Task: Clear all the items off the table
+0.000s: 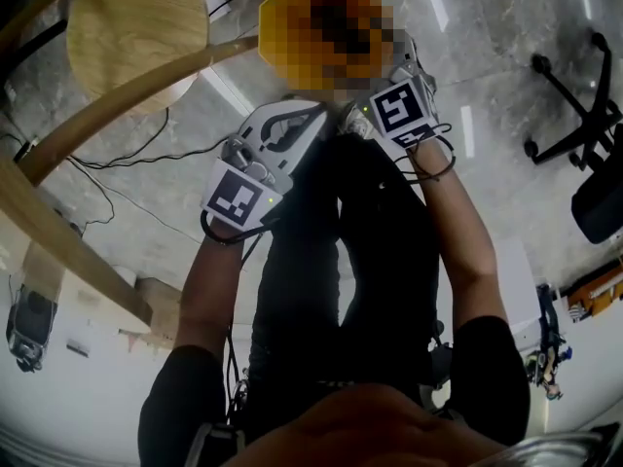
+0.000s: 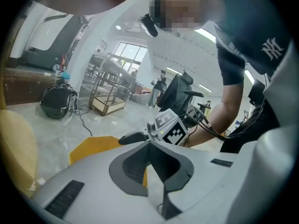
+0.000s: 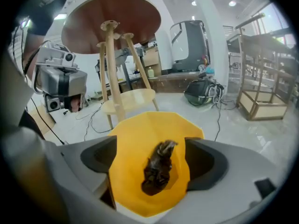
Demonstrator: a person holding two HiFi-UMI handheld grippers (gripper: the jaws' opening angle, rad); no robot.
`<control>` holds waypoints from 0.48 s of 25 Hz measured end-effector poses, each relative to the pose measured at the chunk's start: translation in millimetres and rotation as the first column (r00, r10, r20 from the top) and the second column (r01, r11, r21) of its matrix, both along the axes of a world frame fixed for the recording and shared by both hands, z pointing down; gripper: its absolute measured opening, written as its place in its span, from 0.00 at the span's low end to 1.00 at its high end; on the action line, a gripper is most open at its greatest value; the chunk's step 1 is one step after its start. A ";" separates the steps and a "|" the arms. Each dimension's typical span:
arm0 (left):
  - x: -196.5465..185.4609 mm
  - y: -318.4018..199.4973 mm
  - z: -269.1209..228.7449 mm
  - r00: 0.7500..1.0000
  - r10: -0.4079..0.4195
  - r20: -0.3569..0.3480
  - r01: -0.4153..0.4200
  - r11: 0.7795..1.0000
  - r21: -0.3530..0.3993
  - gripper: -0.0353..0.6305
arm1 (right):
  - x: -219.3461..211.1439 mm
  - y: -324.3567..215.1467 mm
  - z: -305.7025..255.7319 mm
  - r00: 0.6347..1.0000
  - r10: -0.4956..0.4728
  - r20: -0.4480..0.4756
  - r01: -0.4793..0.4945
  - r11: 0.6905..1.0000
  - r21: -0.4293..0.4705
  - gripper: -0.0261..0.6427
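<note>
A yellow bin (image 1: 274, 16) stands on the floor in front of the person's legs, partly under a mosaic patch. In the right gripper view a dark crumpled item (image 3: 159, 169) lies inside the yellow bin (image 3: 140, 139). My right gripper (image 3: 153, 158) hangs just above it, jaws wide apart, pads touching nothing. My left gripper (image 2: 150, 144) is shut and empty, held beside the bin (image 2: 91, 148), with the right gripper's marker cube (image 2: 170, 132) ahead of it. In the head view the left gripper (image 1: 313, 117) and the right gripper (image 1: 352, 115) sit side by side at the bin's near edge.
A round wooden table (image 3: 112, 20) on slanted legs, with a lower shelf (image 3: 128, 101), stands just beyond the bin. Cables (image 1: 127, 159) trail over the floor. An office chair (image 1: 584, 115) is at the right. A wooden frame cart (image 3: 261, 92) and a black bag (image 3: 203, 92) stand further off.
</note>
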State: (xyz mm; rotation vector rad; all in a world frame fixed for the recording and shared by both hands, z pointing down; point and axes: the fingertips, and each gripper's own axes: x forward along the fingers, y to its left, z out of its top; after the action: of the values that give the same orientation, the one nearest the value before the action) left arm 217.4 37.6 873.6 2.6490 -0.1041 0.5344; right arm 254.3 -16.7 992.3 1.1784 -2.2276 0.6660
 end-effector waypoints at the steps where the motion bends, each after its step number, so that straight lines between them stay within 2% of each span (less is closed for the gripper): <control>1: -1.5 2.6 -2.5 1.000 0.005 0.008 -0.005 1.000 -0.010 0.07 | -2.4 1.7 -1.1 1.000 -0.001 0.014 0.001 1.000 -0.007 0.73; 3: -1.4 4.5 -14.0 1.000 0.005 0.005 -0.005 1.000 -0.017 0.07 | -3.9 4.9 -10.2 0.999 0.002 0.043 -0.001 1.000 -0.023 0.73; 6: 8.3 6.7 -50.6 0.999 -0.002 -0.042 0.002 1.000 -0.004 0.07 | 1.9 10.7 -45.0 0.998 0.006 0.060 -0.005 1.000 -0.018 0.71; 9: 18.6 17.0 -117.7 0.994 -0.003 -0.109 0.003 1.000 -0.004 0.07 | 8.3 16.9 -122.0 0.997 0.006 0.078 -0.009 0.999 0.035 0.57; 12: 19.5 28.9 -206.2 0.990 0.004 -0.143 -0.006 1.000 -0.016 0.07 | 19.5 12.6 -233.1 0.995 0.011 0.095 -0.021 0.994 0.105 0.40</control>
State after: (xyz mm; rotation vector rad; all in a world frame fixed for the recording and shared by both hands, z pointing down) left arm 236.9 66.5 667.5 2.6622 -0.0497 0.3433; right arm 273.8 -4.1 759.2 1.2405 -2.3602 0.6291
